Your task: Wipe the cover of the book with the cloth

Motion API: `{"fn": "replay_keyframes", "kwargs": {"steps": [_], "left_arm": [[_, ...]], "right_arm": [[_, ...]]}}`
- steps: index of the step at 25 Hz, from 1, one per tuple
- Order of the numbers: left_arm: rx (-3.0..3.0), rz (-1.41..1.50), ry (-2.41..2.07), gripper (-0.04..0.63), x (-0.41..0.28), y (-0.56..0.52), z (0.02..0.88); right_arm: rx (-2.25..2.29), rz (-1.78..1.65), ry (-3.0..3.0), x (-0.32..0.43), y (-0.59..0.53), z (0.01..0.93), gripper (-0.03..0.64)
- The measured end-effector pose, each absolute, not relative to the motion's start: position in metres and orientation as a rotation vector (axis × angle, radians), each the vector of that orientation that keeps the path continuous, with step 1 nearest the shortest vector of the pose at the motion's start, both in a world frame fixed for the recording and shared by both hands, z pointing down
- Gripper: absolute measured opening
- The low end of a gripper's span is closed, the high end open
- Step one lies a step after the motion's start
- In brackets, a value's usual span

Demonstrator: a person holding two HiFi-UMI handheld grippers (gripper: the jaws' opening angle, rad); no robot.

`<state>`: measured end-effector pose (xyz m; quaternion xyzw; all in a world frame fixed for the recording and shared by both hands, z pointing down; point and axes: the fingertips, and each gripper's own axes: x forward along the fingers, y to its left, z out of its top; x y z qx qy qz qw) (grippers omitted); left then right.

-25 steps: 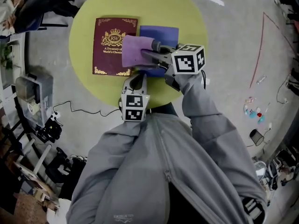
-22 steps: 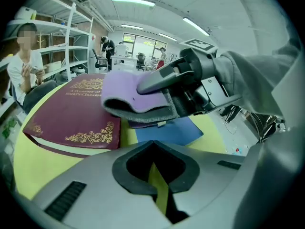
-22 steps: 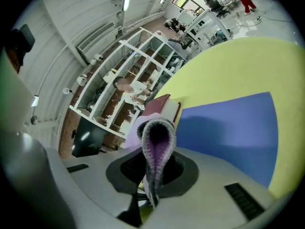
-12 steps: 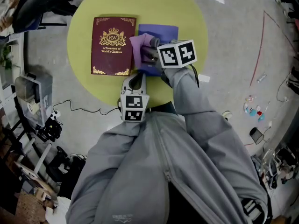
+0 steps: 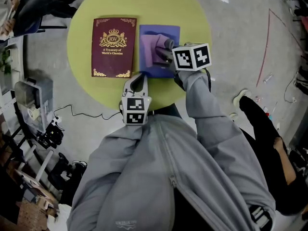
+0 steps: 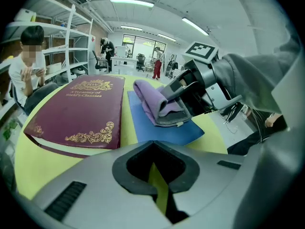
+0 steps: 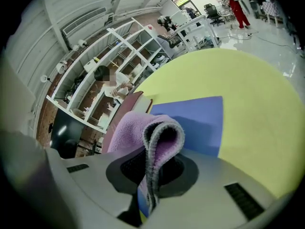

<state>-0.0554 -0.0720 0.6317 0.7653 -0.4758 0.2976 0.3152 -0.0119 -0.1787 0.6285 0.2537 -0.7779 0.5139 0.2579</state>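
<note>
A maroon book [image 5: 113, 47] with gold print lies flat on the round yellow table [image 5: 192, 13]. Right of it lies a blue mat [image 5: 172, 32]. My right gripper [image 5: 166, 52] is over the mat, shut on a folded purple cloth [image 5: 153, 48] that rests on the mat, clear of the book. In the right gripper view the cloth [image 7: 143, 128] loops up between the jaws of the right gripper [image 7: 145, 175]. My left gripper [image 5: 135, 83] rests shut and empty at the table's near edge. The left gripper view shows the book [image 6: 81, 111], cloth [image 6: 152, 99] and mat [image 6: 162, 128].
Bare yellow tabletop surrounds the book and mat. A person in black stands on the floor at the right [image 5: 269, 138]. Another person sits past the table's far left [image 6: 26, 66]. Cables and gear lie on the floor at the left [image 5: 48, 129].
My right gripper has drawn the purple cloth to the right, off the book's right edge and onto the blue mat. The left gripper stayed put. A person's leg has come in at the right.
</note>
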Motion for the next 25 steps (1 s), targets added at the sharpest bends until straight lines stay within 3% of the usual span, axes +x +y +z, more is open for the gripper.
{"fn": "replay_keyframes", "kwargs": {"steps": [25], "left_arm": [[2.001,0.778,-1.236,0.017,-0.053,-0.07,0.629]], "right_arm": [[0.989,1.331,-2.004,0.092,-0.168,0.619,0.058]]}}
